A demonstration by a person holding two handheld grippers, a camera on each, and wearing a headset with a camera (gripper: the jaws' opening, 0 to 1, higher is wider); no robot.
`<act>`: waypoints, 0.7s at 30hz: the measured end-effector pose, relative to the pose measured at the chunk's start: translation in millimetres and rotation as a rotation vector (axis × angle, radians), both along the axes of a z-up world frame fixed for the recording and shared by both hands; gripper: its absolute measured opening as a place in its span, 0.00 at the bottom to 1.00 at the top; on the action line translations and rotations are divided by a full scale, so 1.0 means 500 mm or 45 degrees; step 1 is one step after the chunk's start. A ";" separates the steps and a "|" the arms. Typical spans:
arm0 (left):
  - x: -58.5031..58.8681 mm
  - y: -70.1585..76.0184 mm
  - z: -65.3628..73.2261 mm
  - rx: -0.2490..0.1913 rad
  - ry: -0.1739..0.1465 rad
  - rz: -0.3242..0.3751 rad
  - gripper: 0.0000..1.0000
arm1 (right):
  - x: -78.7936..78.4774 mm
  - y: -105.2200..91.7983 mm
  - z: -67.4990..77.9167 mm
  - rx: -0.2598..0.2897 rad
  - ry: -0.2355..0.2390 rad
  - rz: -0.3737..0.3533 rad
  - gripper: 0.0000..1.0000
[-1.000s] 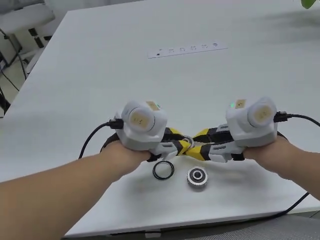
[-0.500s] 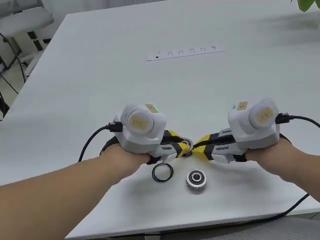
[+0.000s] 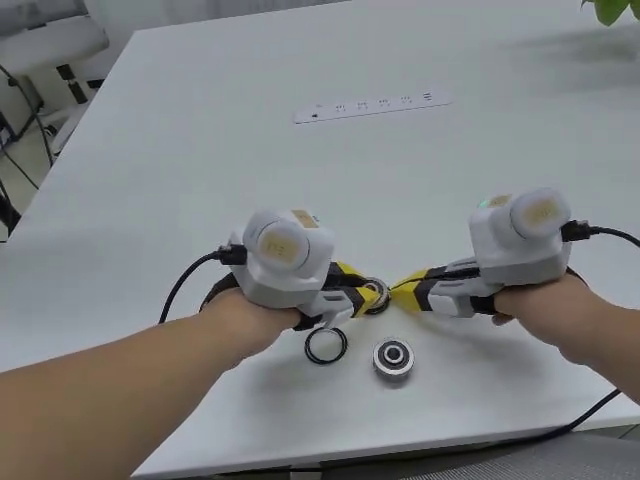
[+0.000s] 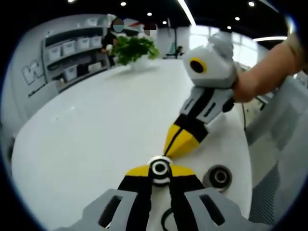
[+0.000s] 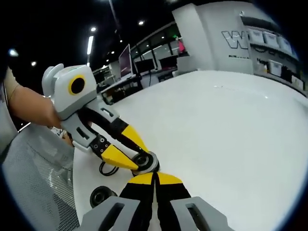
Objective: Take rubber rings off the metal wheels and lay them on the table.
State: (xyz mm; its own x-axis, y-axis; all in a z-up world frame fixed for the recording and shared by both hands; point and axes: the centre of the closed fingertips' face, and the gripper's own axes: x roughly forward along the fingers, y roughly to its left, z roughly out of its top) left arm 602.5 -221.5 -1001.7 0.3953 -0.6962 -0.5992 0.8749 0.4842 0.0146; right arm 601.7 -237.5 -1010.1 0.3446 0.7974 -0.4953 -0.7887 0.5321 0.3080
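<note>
Well, from the head view: my left tool (image 3: pixel 368 296) sits low in the middle of the frame, clamped on a metal wheel (image 3: pixel 377 294) held just off the counter (image 3: pixel 200 150). My right tool (image 3: pixel 402 286) comes in from the right with its yellow tips pressed together, just beside that wheel on its right side. Below the left tool a loose rubber ring (image 3: pixel 307 346) lies flat on the counter, and to the right of it lies a second wheel (image 3: pixel 393 356), apart from both tools. A power strip (image 3: pixel 370 103) lies far up the frame.

Left gripper view: my left tool (image 4: pixel 160 171) grips the metal wheel (image 4: pixel 160 167) at bottom centre. The right tool (image 4: pixel 169 147) points down from the upper right, its tip just above the wheel. The second wheel (image 4: pixel 218 177) lies at lower right.

Right gripper view: my right tool (image 5: pixel 154 177) has its jaws together at bottom centre; whether they pinch anything I cannot tell. The metal wheel (image 5: pixel 147 164) sits just above and left of the tips, in the left tool (image 5: pixel 139 161). The rubber ring (image 5: pixel 102 169) lies lower left, the second wheel (image 5: pixel 101 196) below it.
</note>
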 end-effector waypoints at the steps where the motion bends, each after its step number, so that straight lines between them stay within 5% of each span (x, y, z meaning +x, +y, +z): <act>1: -0.001 0.000 0.000 0.002 -0.002 -0.004 0.14 | 0.002 0.000 0.002 0.014 0.009 -0.014 0.00; 6: -0.001 0.000 0.000 0.008 -0.004 -0.003 0.13 | 0.002 0.007 0.013 0.079 0.041 -0.046 0.00; 21: -0.002 -0.001 -0.001 0.042 -0.037 -0.027 0.13 | -0.006 0.020 0.024 0.121 0.094 -0.055 0.00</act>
State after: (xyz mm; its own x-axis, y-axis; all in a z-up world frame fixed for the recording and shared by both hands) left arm 601.3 -222.1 -1002.0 0.3982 -0.6847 -0.6104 0.8839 0.4643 0.0558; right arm 598.8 -227.5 -998.2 0.3451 0.8271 -0.4437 -0.7392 0.5308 0.4145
